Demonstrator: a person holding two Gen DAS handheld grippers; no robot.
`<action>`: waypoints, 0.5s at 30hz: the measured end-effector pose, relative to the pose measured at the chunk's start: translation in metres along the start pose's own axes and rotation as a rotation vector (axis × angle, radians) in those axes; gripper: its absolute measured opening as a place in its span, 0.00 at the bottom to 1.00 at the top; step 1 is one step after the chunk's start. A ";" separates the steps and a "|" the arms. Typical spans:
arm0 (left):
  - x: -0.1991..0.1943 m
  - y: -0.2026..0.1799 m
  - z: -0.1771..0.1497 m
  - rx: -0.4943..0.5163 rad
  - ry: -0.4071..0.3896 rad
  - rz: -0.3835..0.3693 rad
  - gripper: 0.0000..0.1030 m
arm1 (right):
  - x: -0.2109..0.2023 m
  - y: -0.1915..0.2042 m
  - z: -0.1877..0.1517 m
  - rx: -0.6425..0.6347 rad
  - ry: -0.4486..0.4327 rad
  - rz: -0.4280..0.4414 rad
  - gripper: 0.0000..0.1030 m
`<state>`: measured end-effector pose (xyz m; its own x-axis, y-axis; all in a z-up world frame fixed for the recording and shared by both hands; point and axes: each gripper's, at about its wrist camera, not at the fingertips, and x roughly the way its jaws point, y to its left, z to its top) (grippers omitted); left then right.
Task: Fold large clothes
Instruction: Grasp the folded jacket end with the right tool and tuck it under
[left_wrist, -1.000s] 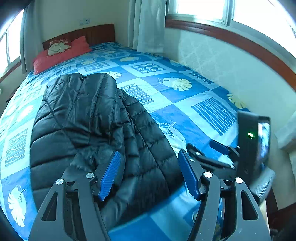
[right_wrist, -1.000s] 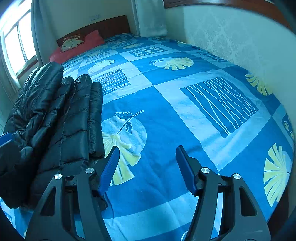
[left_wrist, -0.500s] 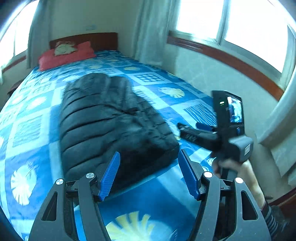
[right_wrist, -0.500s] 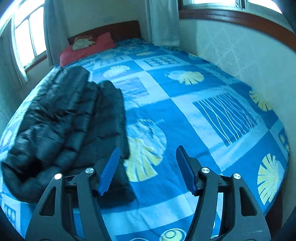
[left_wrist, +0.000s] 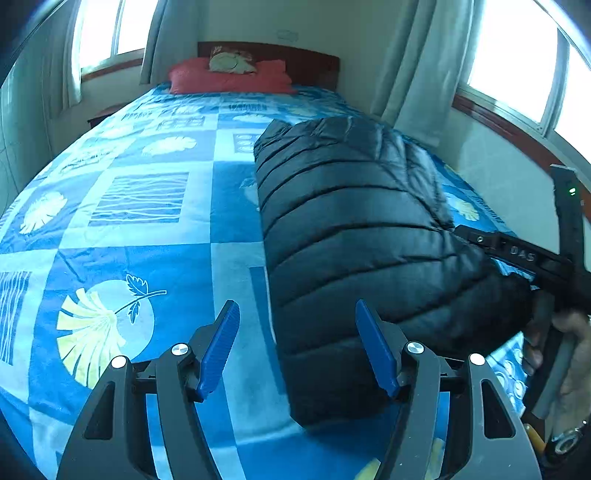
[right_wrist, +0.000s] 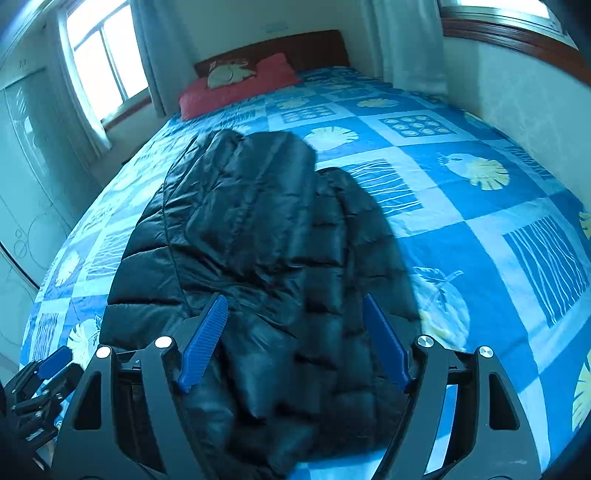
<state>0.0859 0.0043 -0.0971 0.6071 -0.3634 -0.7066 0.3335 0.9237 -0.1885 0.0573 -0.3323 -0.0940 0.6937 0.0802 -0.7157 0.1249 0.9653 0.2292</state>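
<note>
The left wrist view catches the right hand-held gripper (left_wrist: 517, 254) from the side, with the hand (left_wrist: 569, 354) on its handle beyond the jacket's (left_wrist: 362, 236) far flank; the right view instead shows the left hand-held gripper (right_wrist: 48, 373) low at the bed's (right_wrist: 461, 206) near left corner. Both stand open and empty; the right one's jaws have just been opening, with nothing between them. The black quilted jacket lies folded lengthwise into a puffy bundle, running from the bed's foot edge toward the red pillow (left_wrist: 229, 75) at the headboard. Curtains (left_wrist: 417, 62) hang beside the windows.
</note>
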 end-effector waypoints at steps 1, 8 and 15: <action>0.006 0.003 -0.001 -0.002 0.007 0.003 0.63 | 0.004 0.003 0.000 -0.001 0.012 0.006 0.73; 0.024 0.013 -0.001 -0.042 0.019 -0.024 0.63 | 0.031 -0.001 -0.009 0.034 0.107 0.058 0.60; 0.024 0.015 0.017 -0.055 -0.001 -0.040 0.63 | 0.010 -0.006 0.003 -0.033 0.026 -0.008 0.16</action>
<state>0.1179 0.0078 -0.1048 0.5946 -0.4001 -0.6974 0.3171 0.9138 -0.2539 0.0657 -0.3380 -0.1012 0.6743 0.0779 -0.7343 0.1066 0.9737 0.2012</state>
